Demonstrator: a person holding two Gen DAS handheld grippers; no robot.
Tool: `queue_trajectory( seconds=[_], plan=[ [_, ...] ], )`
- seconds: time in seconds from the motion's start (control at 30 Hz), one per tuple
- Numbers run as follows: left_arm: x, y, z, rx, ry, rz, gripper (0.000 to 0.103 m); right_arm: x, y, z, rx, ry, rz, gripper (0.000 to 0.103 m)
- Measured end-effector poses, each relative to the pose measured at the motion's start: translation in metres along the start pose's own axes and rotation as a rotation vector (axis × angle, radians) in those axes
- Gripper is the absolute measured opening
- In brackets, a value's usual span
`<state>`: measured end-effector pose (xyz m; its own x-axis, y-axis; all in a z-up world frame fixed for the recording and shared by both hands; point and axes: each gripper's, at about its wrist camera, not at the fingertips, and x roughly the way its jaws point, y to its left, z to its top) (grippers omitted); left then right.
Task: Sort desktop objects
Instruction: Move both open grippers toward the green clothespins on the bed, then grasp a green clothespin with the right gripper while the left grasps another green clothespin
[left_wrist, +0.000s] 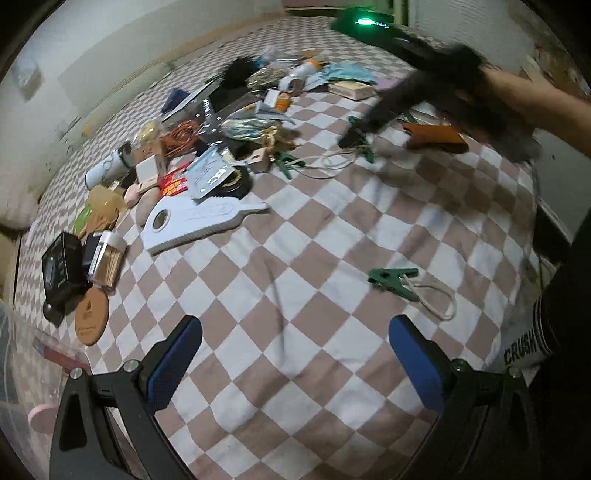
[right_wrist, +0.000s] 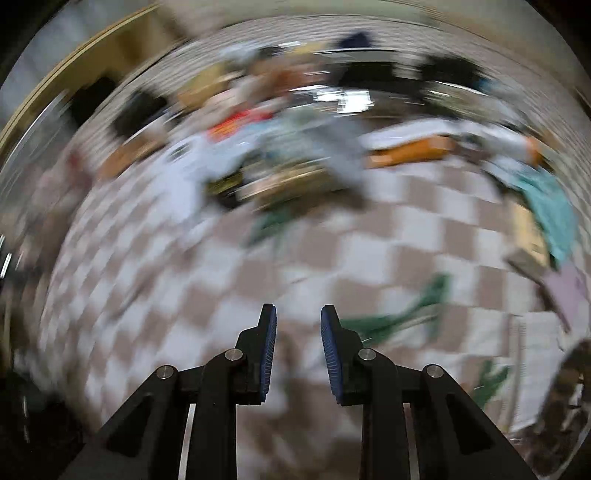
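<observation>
Surface: checkered cloth (left_wrist: 314, 229) in brown and white squares, covering the whole work area; its near part lies bare, with a few creases.
Left gripper (left_wrist: 295, 354): blue-padded fingers spread wide apart, nothing between them, hovering over the bare cloth.
Right gripper (right_wrist: 298, 354): blue pads parted by a narrow gap, nothing clamped in it; in the left view it shows only as a dark smeared shape over the far right of the cloth, with a person's forearm (left_wrist: 524, 96) behind it.
Nearest object: green clip (left_wrist: 395, 280) with a white cord loop, lying alone on the cloth to the right of the left gripper.
Clutter: a band of desktop objects across the far and left part of the cloth, among them a white flat tool (left_wrist: 199, 221) with a round hole, a round cork coaster (left_wrist: 91, 317), a black box (left_wrist: 61, 266), a second green clip (left_wrist: 290, 162) and an orange pouch (left_wrist: 436, 138).
Hard to read: the right wrist view is heavily motion-blurred; only the checkered pattern, green streaks and an orange smear come through, so single items cannot be told apart there.
Cut off: a clear plastic bin (left_wrist: 22, 369) at the lower left edge, its contents unclear; a white cuff (left_wrist: 524, 347) printed "CRUSH" at the right edge.
</observation>
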<state>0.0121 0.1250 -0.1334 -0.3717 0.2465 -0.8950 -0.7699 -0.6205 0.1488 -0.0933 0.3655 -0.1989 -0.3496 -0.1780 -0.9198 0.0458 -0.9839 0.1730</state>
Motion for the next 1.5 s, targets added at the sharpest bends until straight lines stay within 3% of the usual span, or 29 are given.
queue_trajectory(
  seconds=[0.2,0.37,0.53,0.7,0.83,1.0,1.13,1.3,1.5],
  plan=[
    [-0.005,0.003,0.002,-0.024,-0.019,-0.031,0.102,0.026,-0.021,-0.005,0.073,0.127,0.020,0.027],
    [-0.002,0.000,0.003,-0.049,-0.011,-0.018,0.102,0.020,-0.027,-0.040,0.114,0.220,0.075,0.027],
    [0.002,-0.021,0.002,-0.009,-0.020,-0.050,0.102,0.013,-0.015,-0.078,0.087,0.316,0.107,0.027],
    [0.011,-0.040,0.002,0.001,-0.015,-0.077,0.102,0.005,-0.009,-0.089,0.076,0.355,0.113,0.027],
    [0.021,-0.049,0.003,-0.034,0.005,-0.129,0.099,-0.009,-0.011,-0.090,0.088,0.339,0.171,0.027],
    [0.050,-0.056,0.003,-0.123,0.089,-0.187,0.084,-0.041,-0.012,-0.081,0.082,0.224,0.167,0.027],
    [0.068,-0.064,0.004,-0.116,0.134,-0.176,0.082,-0.057,-0.014,-0.071,0.093,0.158,0.155,0.027],
    [0.081,-0.069,0.006,-0.108,0.161,-0.179,0.068,-0.063,-0.018,-0.064,0.110,0.121,0.142,0.027],
    [0.081,-0.051,0.003,-0.157,0.170,-0.194,0.030,-0.066,-0.024,-0.066,0.106,0.127,0.135,0.027]
  ],
)
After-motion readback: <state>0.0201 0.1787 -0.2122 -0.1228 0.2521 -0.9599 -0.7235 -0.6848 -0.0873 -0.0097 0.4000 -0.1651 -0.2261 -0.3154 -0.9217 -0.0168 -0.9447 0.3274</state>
